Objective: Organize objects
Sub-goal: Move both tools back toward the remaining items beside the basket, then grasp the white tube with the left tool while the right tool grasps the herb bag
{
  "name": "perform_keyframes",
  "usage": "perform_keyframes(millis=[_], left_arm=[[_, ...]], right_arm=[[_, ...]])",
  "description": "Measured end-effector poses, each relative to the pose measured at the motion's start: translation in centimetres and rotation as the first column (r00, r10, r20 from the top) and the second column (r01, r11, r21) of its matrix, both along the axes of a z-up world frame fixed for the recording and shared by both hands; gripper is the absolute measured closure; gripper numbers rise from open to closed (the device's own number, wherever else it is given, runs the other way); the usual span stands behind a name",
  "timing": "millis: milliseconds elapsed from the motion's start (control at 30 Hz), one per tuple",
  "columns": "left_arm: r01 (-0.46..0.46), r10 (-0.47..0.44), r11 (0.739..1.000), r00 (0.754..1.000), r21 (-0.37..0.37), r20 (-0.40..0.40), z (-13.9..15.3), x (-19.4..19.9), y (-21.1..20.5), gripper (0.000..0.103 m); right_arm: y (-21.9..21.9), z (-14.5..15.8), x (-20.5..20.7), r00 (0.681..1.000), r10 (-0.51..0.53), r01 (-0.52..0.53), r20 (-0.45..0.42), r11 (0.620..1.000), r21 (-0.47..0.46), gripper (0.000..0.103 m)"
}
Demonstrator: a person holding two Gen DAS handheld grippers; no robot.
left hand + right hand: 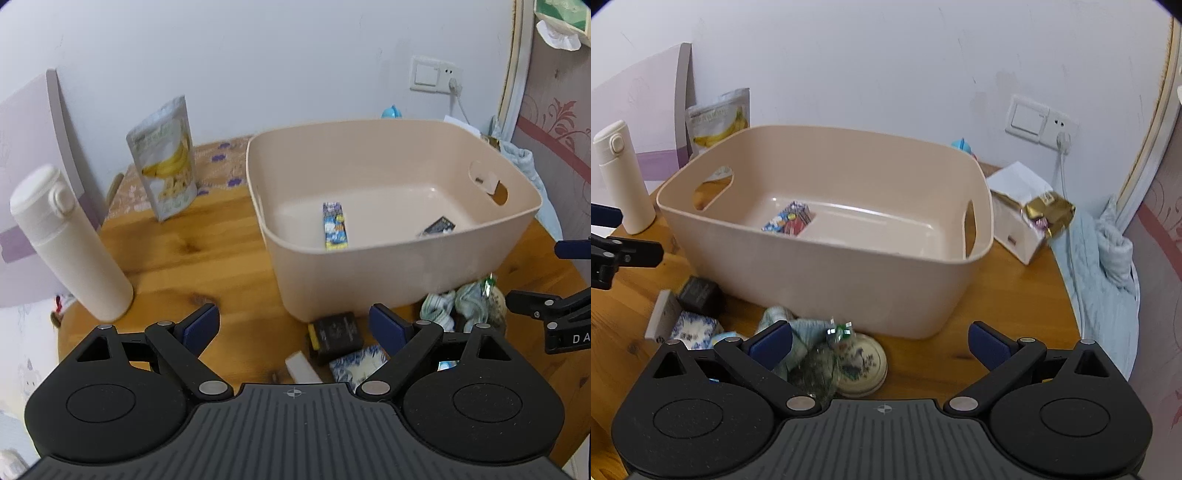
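A beige plastic bin [406,258] stands on the round wooden table [192,258]. A colourful packet [335,226] and a dark packet [437,226] lie inside it. In front of the bin lie a dark box [336,334], a white block [303,367], a blue-and-white packet [356,363] and a crumpled cloth [454,302]. My left gripper [293,325] hovers open above the dark box with nothing between its pads. My right gripper [881,345] is open and empty over the cloth [801,328], a clear wrapped item [820,369] and a round tin [864,365].
A white bottle [70,243] and a banana snack pouch [166,158] stand left of the bin. On the right are a white tissue box [1015,218] with a gold wrapper [1049,214] on it and a pale blue blanket [1108,258]. The wall is close behind.
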State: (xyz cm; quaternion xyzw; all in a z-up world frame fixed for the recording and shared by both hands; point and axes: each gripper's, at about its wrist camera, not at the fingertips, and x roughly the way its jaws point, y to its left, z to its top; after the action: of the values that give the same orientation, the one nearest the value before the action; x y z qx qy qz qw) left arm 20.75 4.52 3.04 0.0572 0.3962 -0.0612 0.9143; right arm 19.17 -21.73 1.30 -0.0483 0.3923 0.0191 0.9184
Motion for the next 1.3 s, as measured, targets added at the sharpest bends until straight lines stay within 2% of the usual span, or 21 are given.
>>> perform_keyframes(millis=[200, 267, 400, 633, 833, 967, 1200, 1233, 1267, 1300], left_arm=[[-0.028, 0.025, 0.999, 0.998, -0.042, -0.063, -2.7, -0.2, 1.0, 0.013], [-0.039, 0.035, 0.998, 0.996, -0.051, -0.086, -3.7, -0.3, 1.3, 0.013], [-0.051, 0.047, 0.998, 0.994, -0.038, -0.096, -4.8, -0.5, 1.6, 0.013], [-0.075, 0.070, 0.997, 0.991, -0.037, -0.110, -6.1, -0.7, 2.0, 0.013], [-0.095, 0.090, 0.994, 0.991, -0.047, -0.099, -6.6, -0.7, 2.0, 0.013], [-0.102, 0.096, 0.993, 0.991, -0.060, -0.092, -6.8, -0.4, 2.0, 0.014], [-0.112, 0.105, 0.990, 0.991, -0.080, -0.087, -7.2, -0.2, 2.2, 0.018], [-0.116, 0.109, 0.990, 0.990, -0.084, -0.086, -7.2, -0.1, 2.3, 0.020], [-0.121, 0.113, 0.989, 0.990, -0.090, -0.087, -7.2, -0.1, 2.3, 0.023], [-0.127, 0.118, 0.987, 0.989, -0.097, -0.088, -7.2, -0.1, 2.4, 0.028]], right_arm=[[0.3, -1.7, -0.6, 0.999, -0.022, 0.021, -0.044, 1.000, -0.015, 0.000], [0.3, -2.4, -0.8, 0.998, -0.025, 0.024, -0.059, 1.000, -0.019, 0.005], [0.0, -3.5, -1.0, 0.995, -0.044, 0.044, -0.090, 0.999, -0.001, 0.010], [-1.1, -4.1, -0.9, 0.990, -0.091, 0.105, -0.111, 0.986, 0.133, 0.017], [-0.8, -4.5, -0.8, 0.987, -0.083, 0.113, -0.138, 0.967, 0.227, 0.021], [-0.3, -4.9, -0.4, 0.983, -0.072, 0.115, -0.167, 0.958, 0.264, 0.032], [0.5, -5.2, 0.2, 0.982, -0.052, 0.106, -0.179, 0.947, 0.304, 0.042], [0.6, -5.2, 0.3, 0.982, -0.049, 0.104, -0.181, 0.946, 0.308, 0.045], [0.7, -5.3, 0.3, 0.982, -0.044, 0.100, -0.183, 0.946, 0.309, 0.053], [0.8, -5.5, 0.3, 0.980, -0.040, 0.099, -0.193, 0.947, 0.306, 0.054]])
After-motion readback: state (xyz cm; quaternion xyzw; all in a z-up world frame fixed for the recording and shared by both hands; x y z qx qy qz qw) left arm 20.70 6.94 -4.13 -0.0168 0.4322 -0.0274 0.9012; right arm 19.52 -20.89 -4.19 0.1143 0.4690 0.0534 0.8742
